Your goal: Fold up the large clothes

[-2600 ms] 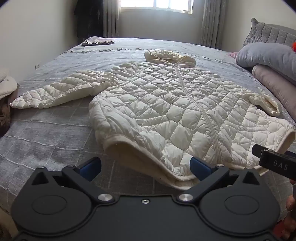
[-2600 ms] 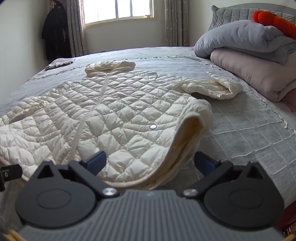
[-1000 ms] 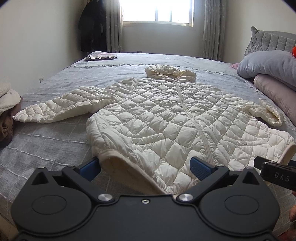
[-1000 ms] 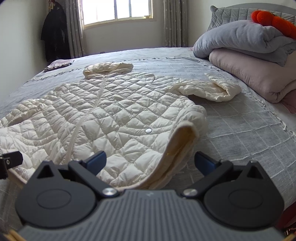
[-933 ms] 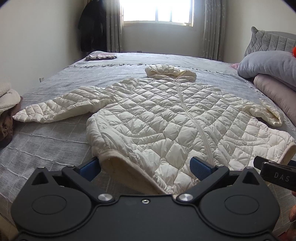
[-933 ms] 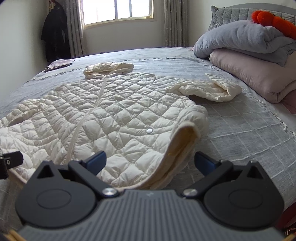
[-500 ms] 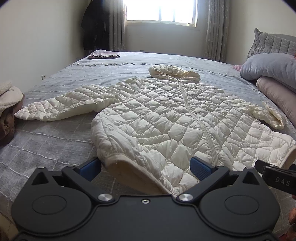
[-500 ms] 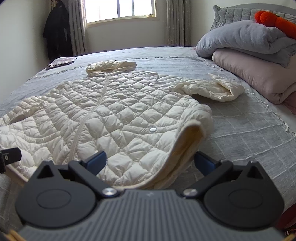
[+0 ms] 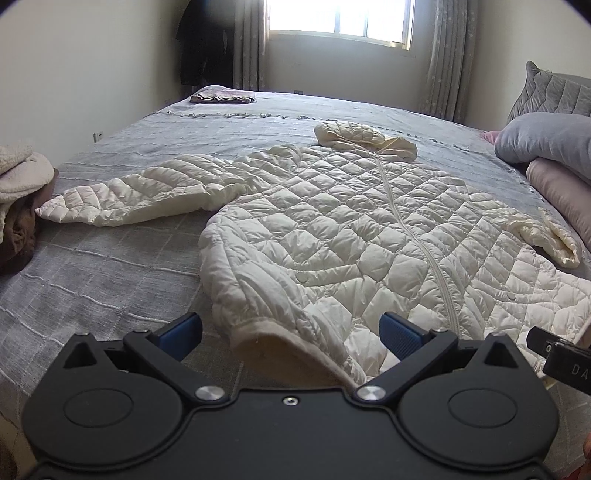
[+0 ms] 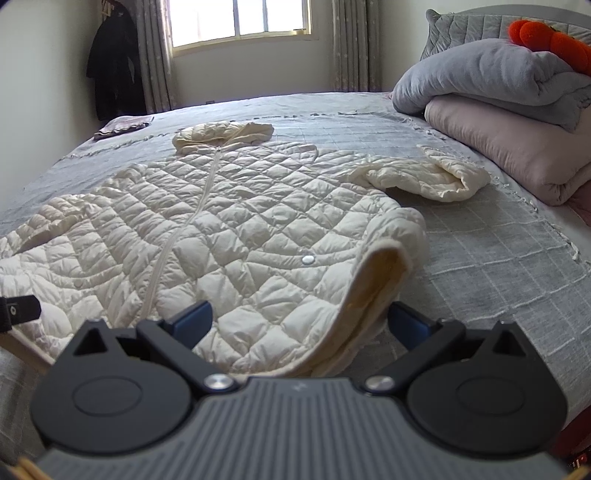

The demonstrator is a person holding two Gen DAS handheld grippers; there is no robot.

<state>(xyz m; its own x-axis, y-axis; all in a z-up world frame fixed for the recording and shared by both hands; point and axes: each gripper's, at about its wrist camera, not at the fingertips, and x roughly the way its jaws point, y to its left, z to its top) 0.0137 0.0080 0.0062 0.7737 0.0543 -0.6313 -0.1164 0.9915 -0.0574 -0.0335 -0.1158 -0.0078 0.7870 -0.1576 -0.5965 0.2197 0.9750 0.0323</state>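
A cream quilted hooded jacket (image 9: 351,229) lies face up on the grey bed (image 9: 110,266), zipper shut, hood toward the window. It also shows in the right wrist view (image 10: 229,236). My left gripper (image 9: 290,334) is open, its blue pads either side of the jacket's lifted left hem corner. My right gripper (image 10: 299,323) is open, its pads either side of the raised right hem corner. One sleeve (image 9: 129,195) stretches out to the left. The other sleeve (image 10: 428,177) lies folded back at the right.
Stacked grey and pink bedding (image 10: 509,110) with an orange plush toy (image 10: 550,38) sits at the right. A folded cloth (image 9: 223,96) lies at the far bed end. A pile of clothes (image 9: 18,199) sits off the bed's left edge. A window (image 9: 340,18) is at the back.
Both views have shifted slightly and the hem corners sit a little lower between the pads. Both grippers stay open at the hem.
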